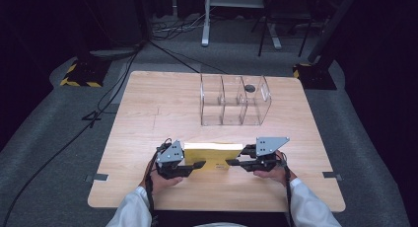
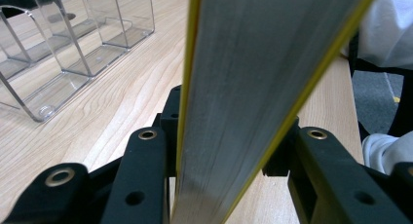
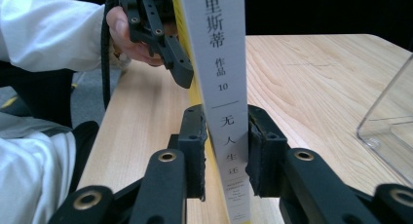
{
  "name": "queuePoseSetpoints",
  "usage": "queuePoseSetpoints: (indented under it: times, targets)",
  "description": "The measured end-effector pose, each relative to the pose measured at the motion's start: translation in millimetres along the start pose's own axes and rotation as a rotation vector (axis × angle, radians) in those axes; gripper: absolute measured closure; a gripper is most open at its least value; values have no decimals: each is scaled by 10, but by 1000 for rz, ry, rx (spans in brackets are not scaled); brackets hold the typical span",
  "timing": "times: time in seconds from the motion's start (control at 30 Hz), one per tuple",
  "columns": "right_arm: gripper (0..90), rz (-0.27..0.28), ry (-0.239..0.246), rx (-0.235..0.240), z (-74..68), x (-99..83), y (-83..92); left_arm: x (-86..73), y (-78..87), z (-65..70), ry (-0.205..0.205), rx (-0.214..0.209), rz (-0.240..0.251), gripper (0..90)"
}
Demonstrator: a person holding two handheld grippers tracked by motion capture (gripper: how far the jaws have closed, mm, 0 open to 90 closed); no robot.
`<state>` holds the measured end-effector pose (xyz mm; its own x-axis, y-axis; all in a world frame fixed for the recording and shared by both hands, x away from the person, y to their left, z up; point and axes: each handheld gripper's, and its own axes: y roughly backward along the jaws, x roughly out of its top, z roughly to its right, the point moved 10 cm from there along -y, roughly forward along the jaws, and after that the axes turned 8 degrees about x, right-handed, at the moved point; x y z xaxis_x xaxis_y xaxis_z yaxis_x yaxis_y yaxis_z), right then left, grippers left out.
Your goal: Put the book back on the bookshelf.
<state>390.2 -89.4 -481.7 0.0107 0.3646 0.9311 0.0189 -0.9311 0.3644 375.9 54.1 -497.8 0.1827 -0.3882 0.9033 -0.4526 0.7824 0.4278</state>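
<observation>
While the yellow book (image 1: 213, 153) stands on edge near the front edge of the worktop (image 1: 148, 103), I hold one end of it in each of my grippers. My right gripper (image 3: 225, 151) pinches the spine end: its two black pads press flat on either cover, with the grey spine rising straight up between them. My left gripper (image 2: 229, 146) takes the page end, where the grey block of pages and its yellow cover edges run up between the jaws; the near pad sits against one cover, but on the far side I cannot tell whether the pad touches. On the spine I read the Chinese characters 里斯蒂, then 作品 10, and lower down 无人生还. Well apart, towards the back edge, stands a clear acrylic organiser (image 1: 235, 100) with three compartments.
</observation>
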Motion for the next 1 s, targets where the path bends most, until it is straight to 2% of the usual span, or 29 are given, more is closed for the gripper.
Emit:
queuePoseSetpoints:
  times: [0.07,0.1,0.13,0.17,0.23,0.3,0.37,0.4,0.53,0.63,0.73,0.77,0.87,0.93,1.0]
  targets:
    - [733,3,-2,5,-3,0,-1,7,10,-49,4,27,2,593]
    - [740,8,-5,-2,-7,-2,-3,6,33,-78,17,34,8,536]
    - [743,5,-1,-13,-6,1,-4,0,68,-114,29,37,13,523]
    - [745,2,2,-20,-8,3,-6,-19,129,-140,63,24,24,524]
    - [751,3,1,-18,-31,7,-10,-60,196,-181,48,54,15,520]
    - [753,2,6,-25,-42,5,-8,-70,264,-187,44,54,28,577]
    - [752,6,2,-29,-37,8,-13,-91,306,-168,19,40,26,634]
    - [750,11,-4,-28,-33,9,-20,-95,308,-165,22,36,26,648]
    - [741,32,-31,-27,-3,7,-32,-88,285,-195,49,32,34,663]
    - [667,39,-46,-12,12,7,-65,-71,243,-229,73,10,46,668]
    - [640,11,-46,-1,6,-5,-122,-39,185,-173,53,-31,43,673]
    - [639,6,-42,9,-3,-7,-143,-26,156,-156,47,-27,35,672]
    - [678,1,-39,-18,13,-14,-167,2,105,-155,43,-17,34,663]
    - [696,-1,-43,-18,12,-21,-152,14,79,-154,41,-15,30,658]
    - [727,-7,-36,-47,30,-32,-117,36,40,-137,33,-14,28,658]
